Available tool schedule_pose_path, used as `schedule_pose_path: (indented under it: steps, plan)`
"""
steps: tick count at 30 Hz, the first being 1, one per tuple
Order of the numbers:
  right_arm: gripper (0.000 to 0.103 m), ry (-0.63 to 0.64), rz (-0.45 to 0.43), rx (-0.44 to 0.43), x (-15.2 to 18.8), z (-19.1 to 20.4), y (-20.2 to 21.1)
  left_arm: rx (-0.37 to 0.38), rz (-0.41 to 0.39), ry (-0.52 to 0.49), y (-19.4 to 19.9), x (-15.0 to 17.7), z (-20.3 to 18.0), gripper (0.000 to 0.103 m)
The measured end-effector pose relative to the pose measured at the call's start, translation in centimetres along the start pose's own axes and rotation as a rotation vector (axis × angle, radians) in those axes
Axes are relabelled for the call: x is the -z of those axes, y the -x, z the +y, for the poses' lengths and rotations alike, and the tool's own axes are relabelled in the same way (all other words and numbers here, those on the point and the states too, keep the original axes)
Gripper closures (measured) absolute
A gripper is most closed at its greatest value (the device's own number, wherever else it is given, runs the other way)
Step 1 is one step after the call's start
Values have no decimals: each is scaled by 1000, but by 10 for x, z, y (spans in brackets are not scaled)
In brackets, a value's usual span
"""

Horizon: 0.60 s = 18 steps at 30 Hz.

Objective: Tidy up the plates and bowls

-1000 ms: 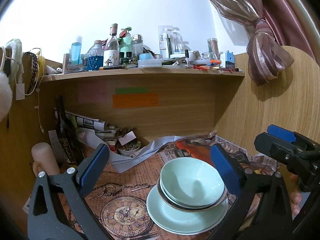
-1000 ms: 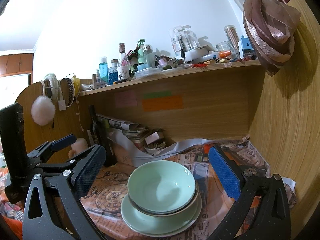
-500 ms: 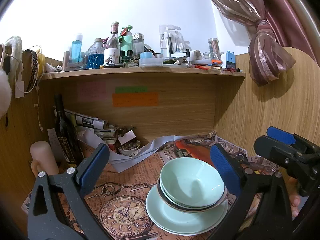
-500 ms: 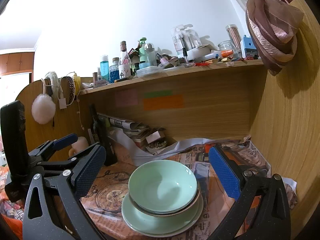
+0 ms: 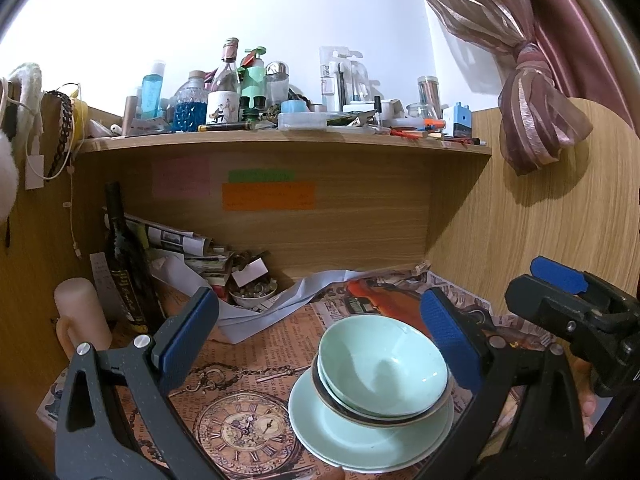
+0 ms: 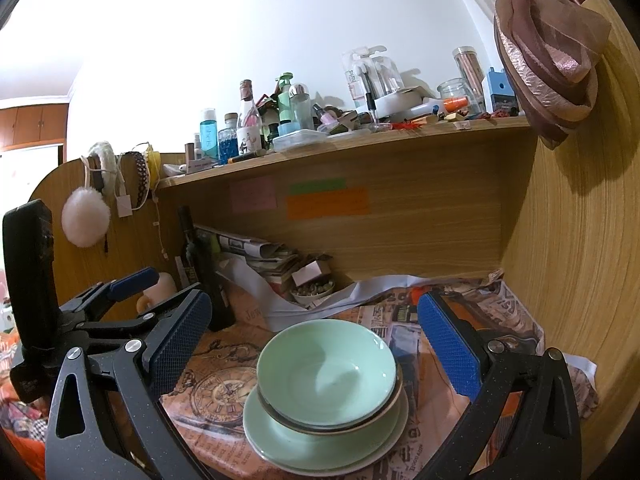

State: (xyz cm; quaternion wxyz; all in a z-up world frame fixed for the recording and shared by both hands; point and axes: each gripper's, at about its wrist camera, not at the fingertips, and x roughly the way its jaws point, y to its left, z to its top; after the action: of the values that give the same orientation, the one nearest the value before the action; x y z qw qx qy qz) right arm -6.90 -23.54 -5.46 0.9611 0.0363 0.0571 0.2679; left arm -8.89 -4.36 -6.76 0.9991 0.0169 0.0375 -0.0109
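Centrally, a pale green bowl (image 5: 382,364) is seen nested in a second bowl with a dark rim (image 5: 360,410), and both are stacked on pale green plates (image 5: 352,436) lying on the newspaper-covered desk (image 5: 248,360); the top bowl holds nothing; behind the stack, a small white dish (image 5: 254,296) is filled with small dark bits; left of the stack, a dark bottle (image 5: 124,264) is stood upright; the left gripper (image 5: 320,332) and right gripper (image 6: 316,344) are held spread wide, gripping nothing, above the stack.
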Motion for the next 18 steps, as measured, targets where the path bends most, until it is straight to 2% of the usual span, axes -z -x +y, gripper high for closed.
schedule_pose_path:
  steps: [18]
  plan:
    - [0, 0, 13, -9, 3, -3, -7, 14, 19, 24, -6, 0, -4, 0]
